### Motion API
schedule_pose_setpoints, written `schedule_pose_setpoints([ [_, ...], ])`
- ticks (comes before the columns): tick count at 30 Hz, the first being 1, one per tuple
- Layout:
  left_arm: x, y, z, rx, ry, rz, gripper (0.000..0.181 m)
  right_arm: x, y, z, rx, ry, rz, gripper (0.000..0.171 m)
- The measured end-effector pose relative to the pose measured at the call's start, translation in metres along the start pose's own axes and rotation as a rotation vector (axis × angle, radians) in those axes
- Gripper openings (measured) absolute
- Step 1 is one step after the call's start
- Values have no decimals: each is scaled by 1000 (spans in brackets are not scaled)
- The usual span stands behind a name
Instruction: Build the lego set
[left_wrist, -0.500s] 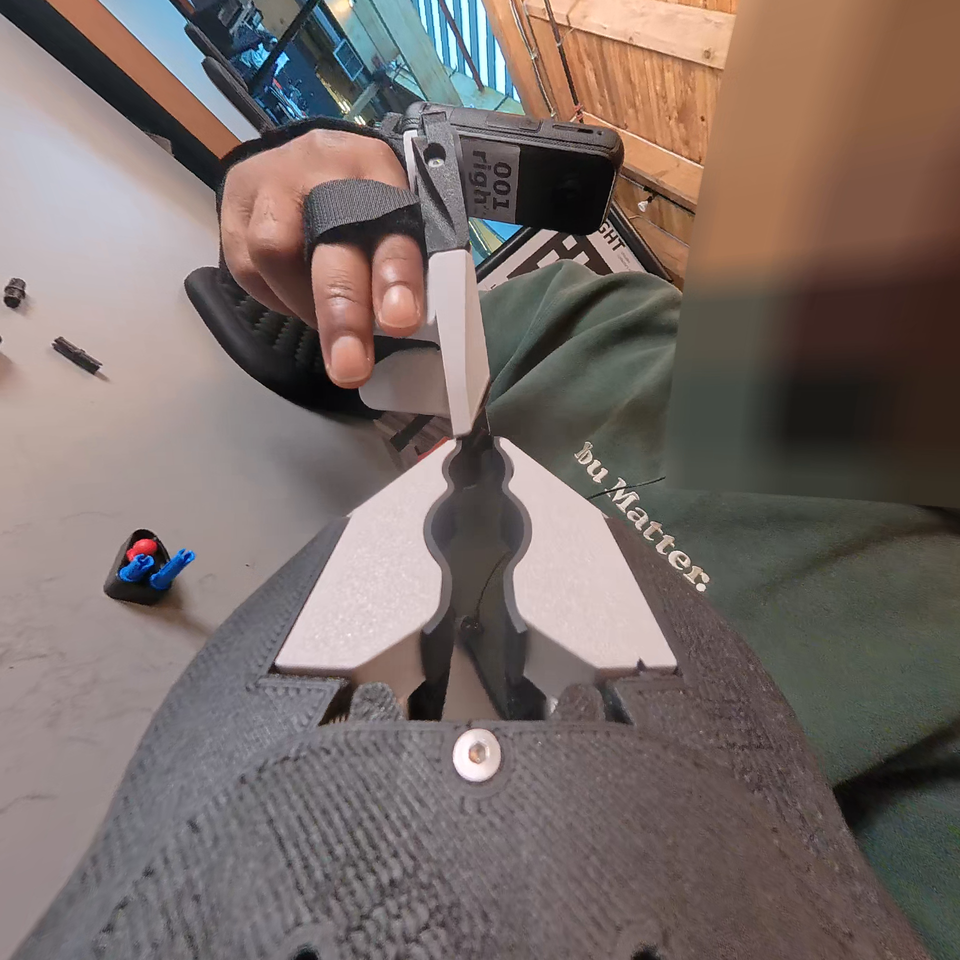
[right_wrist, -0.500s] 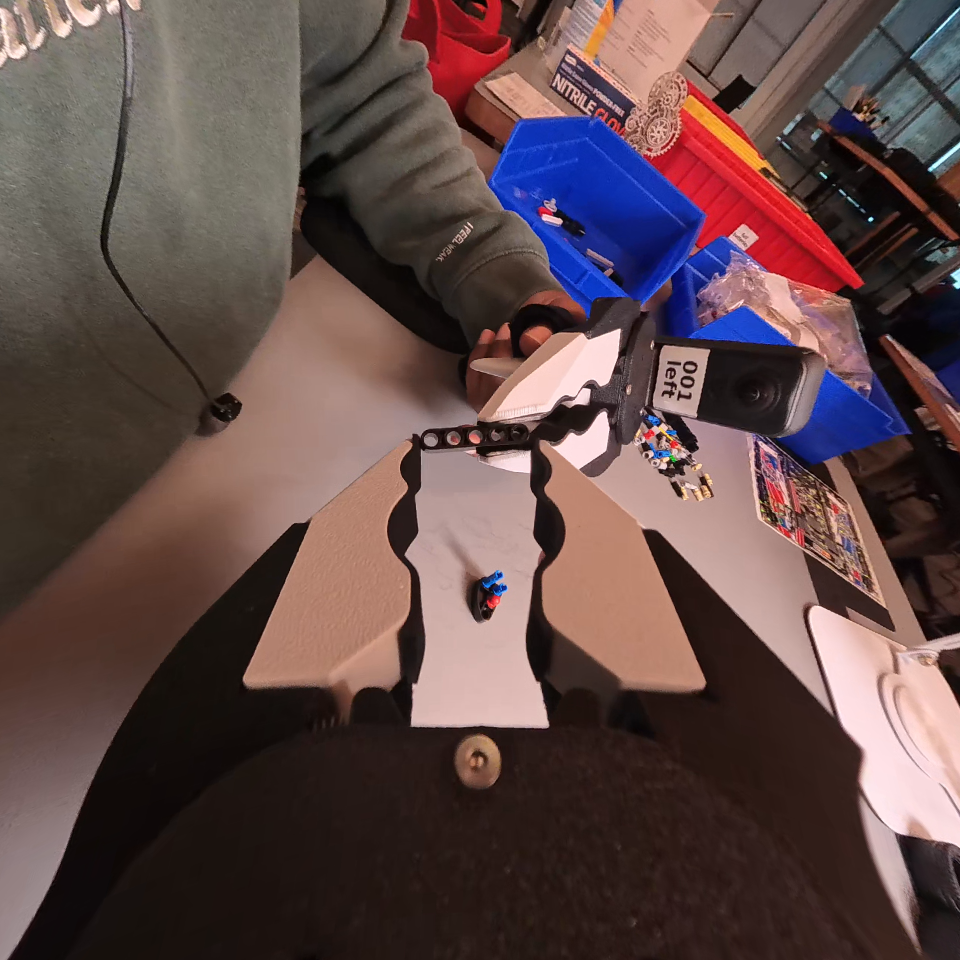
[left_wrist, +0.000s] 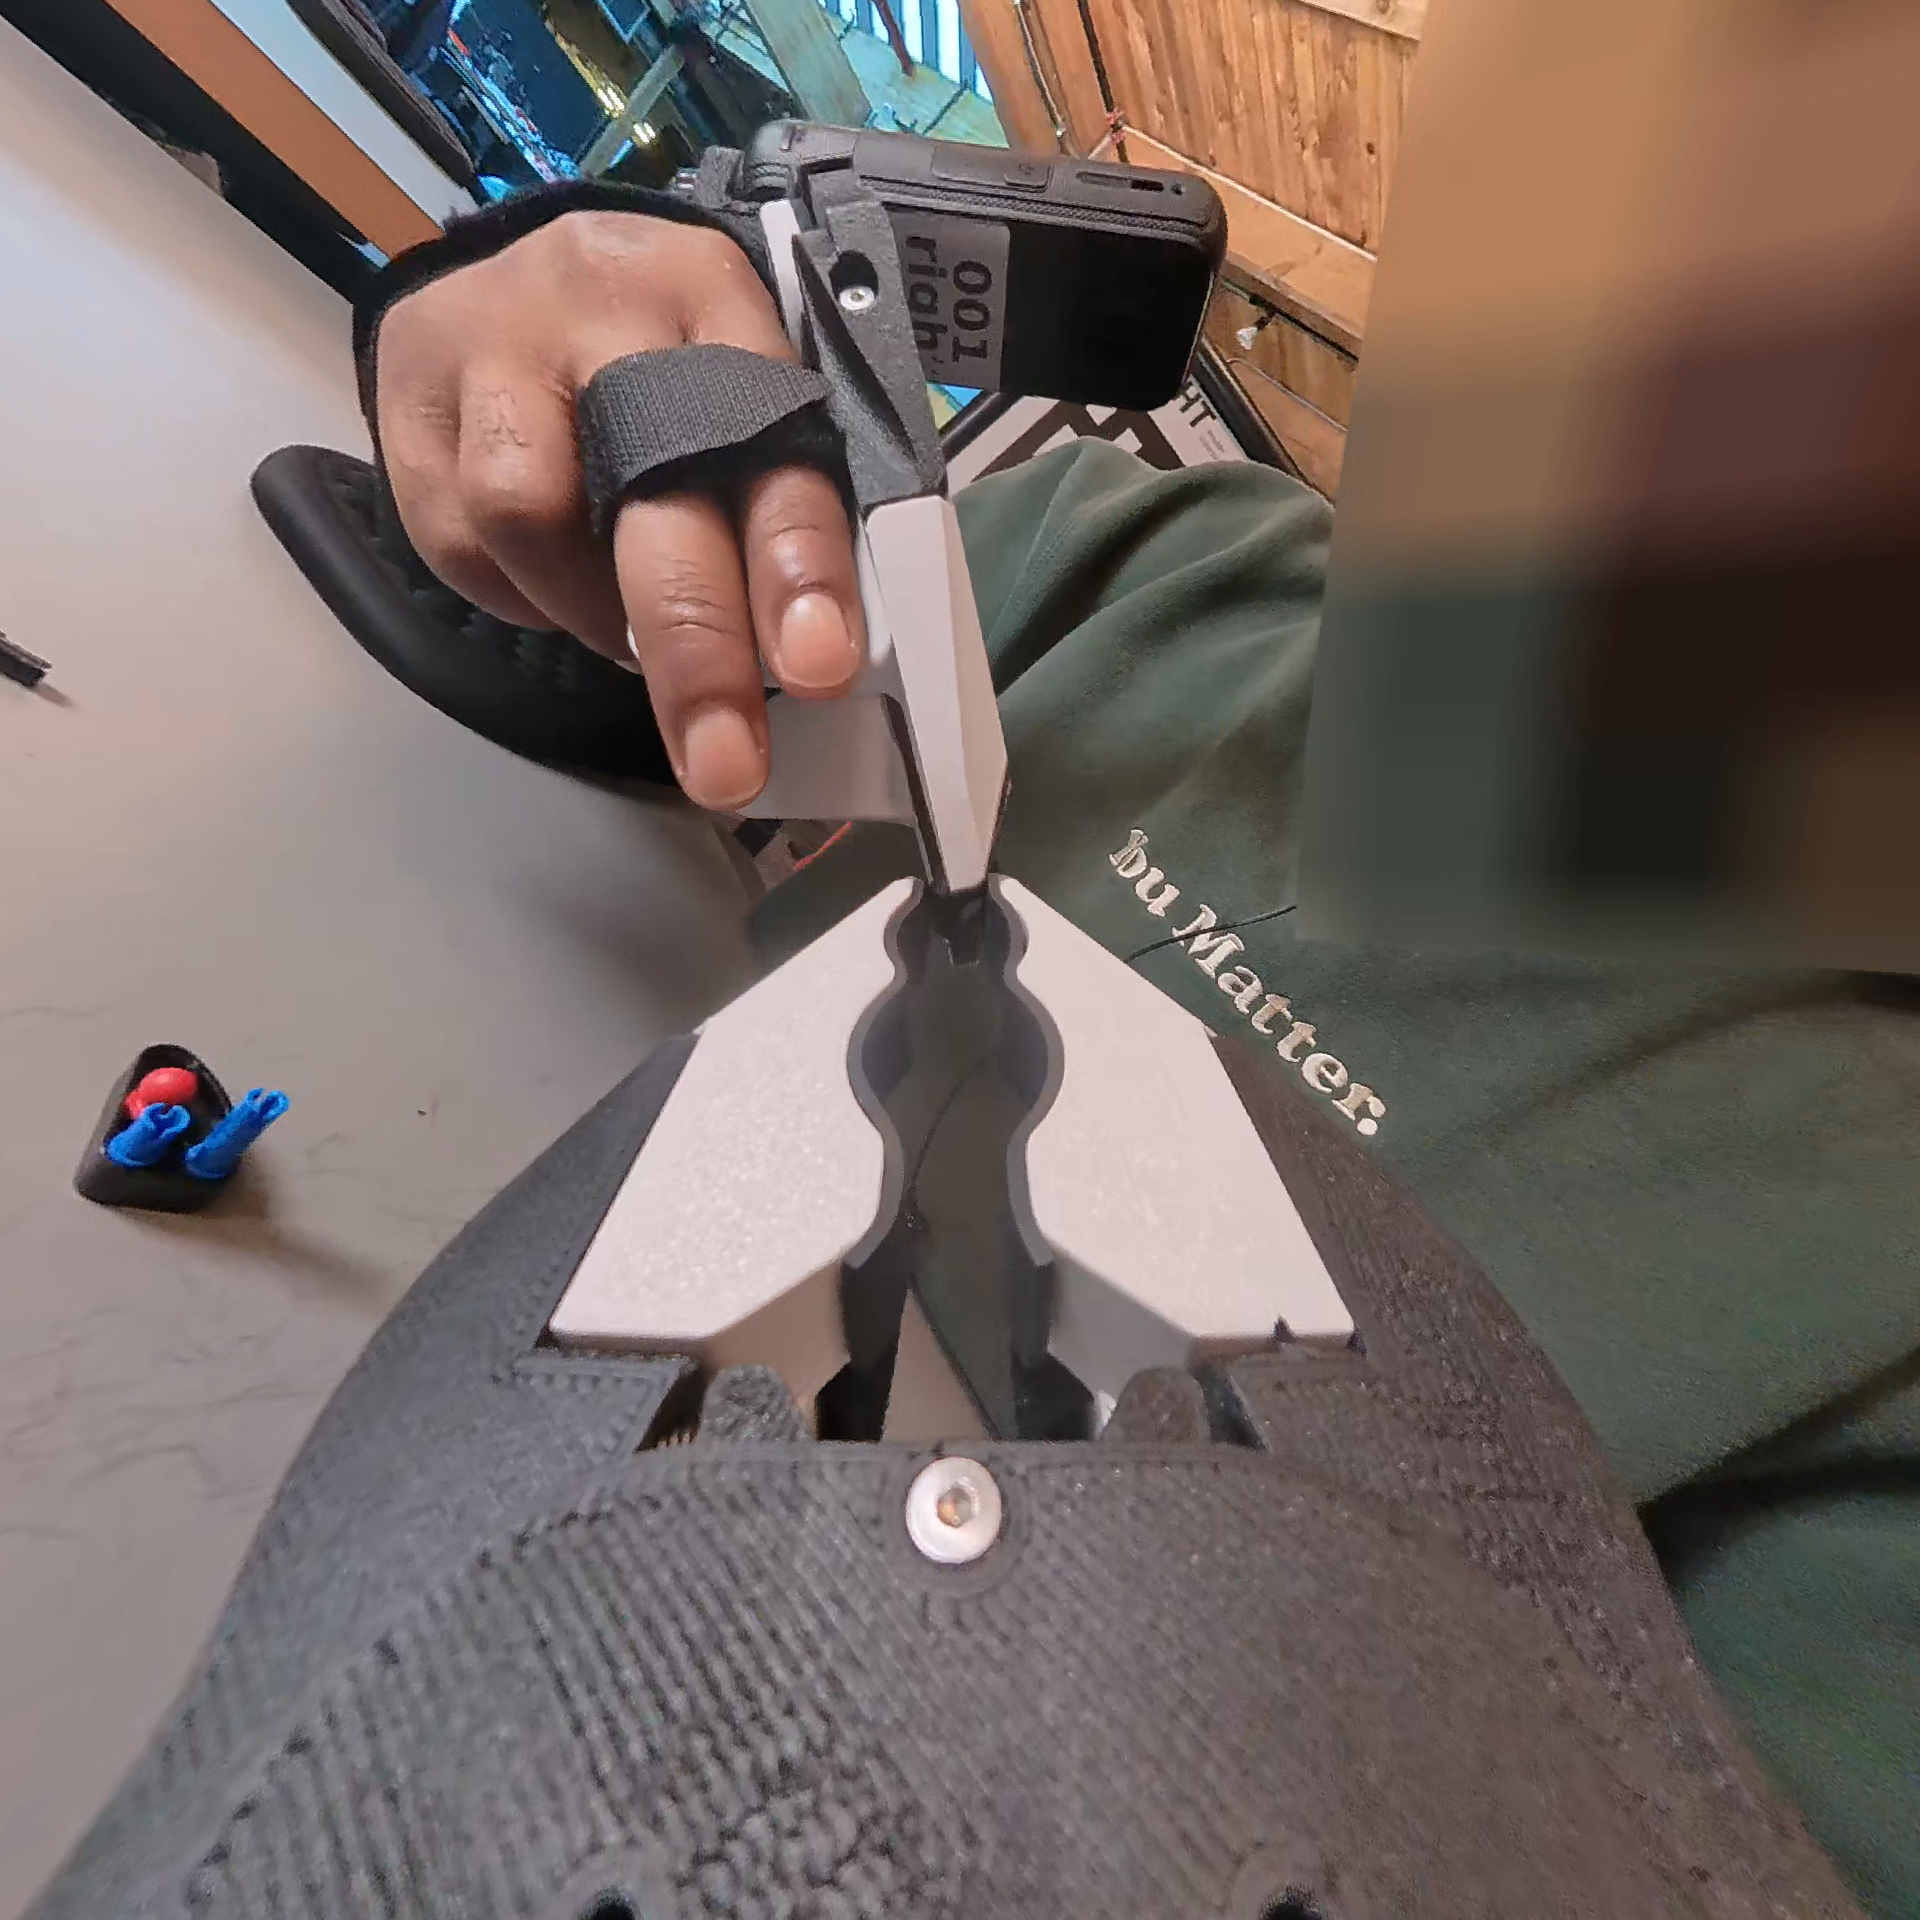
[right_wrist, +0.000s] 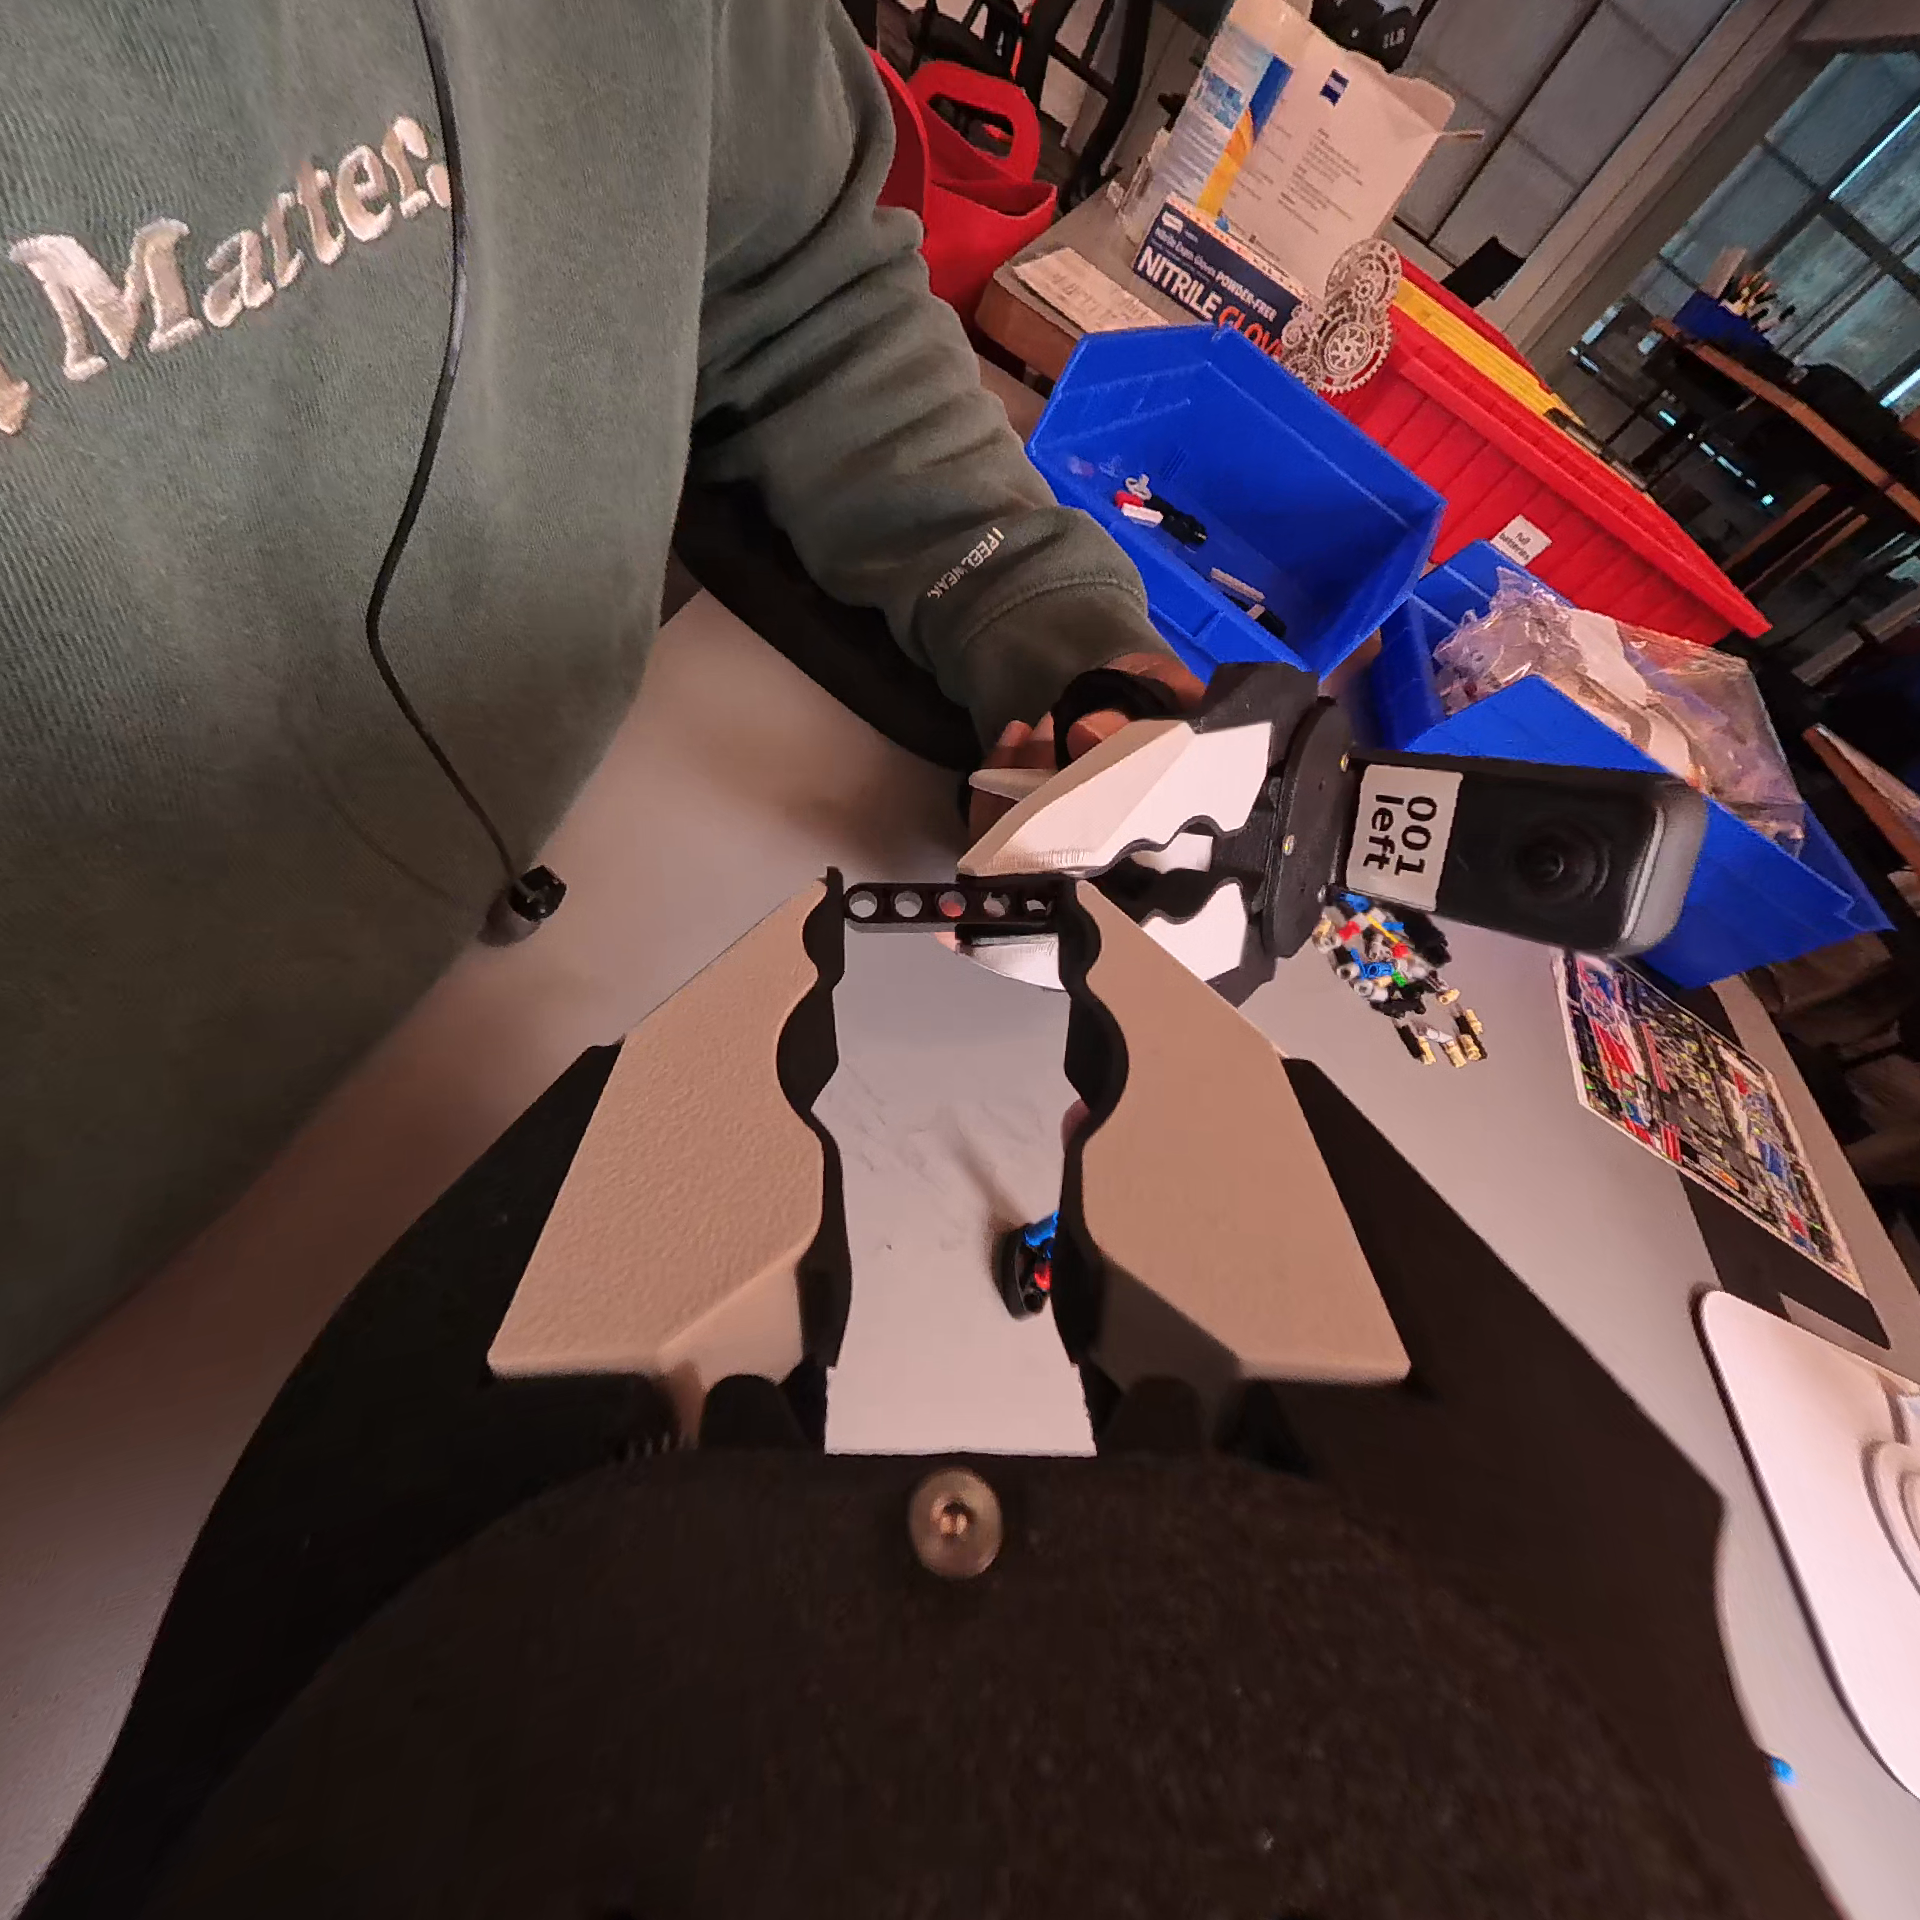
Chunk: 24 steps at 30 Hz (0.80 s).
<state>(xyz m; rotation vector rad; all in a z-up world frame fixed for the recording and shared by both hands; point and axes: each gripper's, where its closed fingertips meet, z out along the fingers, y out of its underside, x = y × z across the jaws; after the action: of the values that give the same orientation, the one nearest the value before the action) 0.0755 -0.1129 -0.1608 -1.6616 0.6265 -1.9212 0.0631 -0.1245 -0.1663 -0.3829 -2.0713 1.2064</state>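
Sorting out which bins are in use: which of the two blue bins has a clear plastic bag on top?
The blue bin at right, behind the left tongs' camera, carries the bag. The other blue bin, nearer the sleeve, holds only a few loose parts.

Lettering marks the green sweatshirt (right_wrist: 260, 520), a glove box (right_wrist: 1216, 270) and a camera label (right_wrist: 1397, 836).

My left tool (right_wrist: 1023, 914) pinched one end of a thin black lego beam (right_wrist: 940, 906), a row of round holes along its length. The beam lay level in the air above the surface (right_wrist: 665, 914), its free end reaching across the gap between my right tool's (right_wrist: 951, 914) spread fingers. Below, a small black lego piece (left_wrist: 156, 1138) carrying two blue pins and a red knob sat on the surface, well apart from a heap of loose mixed-colour lego parts (right_wrist: 1392, 977) lying toward the surface's edge by the bins.
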Motion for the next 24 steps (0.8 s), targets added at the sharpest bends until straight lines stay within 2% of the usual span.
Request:
schedule_pose_setpoints([
  [7,-6,-13,-8,87,-45,-2,9,15,5,-4,49,64,97,38],
  [9,-12,-21,-14,133,-89,3,15,25,11,-6,51,105,147,38],
  [11,-21,-30,-26,189,-181,18,22,37,25,-8,-6,157,204,38],
  [14,-43,-39,-53,227,-419,83,23,49,64,-7,-196,239,291,39],
  [16,-61,-34,-69,155,-612,163,23,49,85,-4,-285,254,362,38],
  [18,-73,-23,-77,47,-739,229,23,46,96,1,-326,261,444,38],
  [24,-93,0,-69,-140,-860,298,19,42,109,10,-402,288,481,38],
])
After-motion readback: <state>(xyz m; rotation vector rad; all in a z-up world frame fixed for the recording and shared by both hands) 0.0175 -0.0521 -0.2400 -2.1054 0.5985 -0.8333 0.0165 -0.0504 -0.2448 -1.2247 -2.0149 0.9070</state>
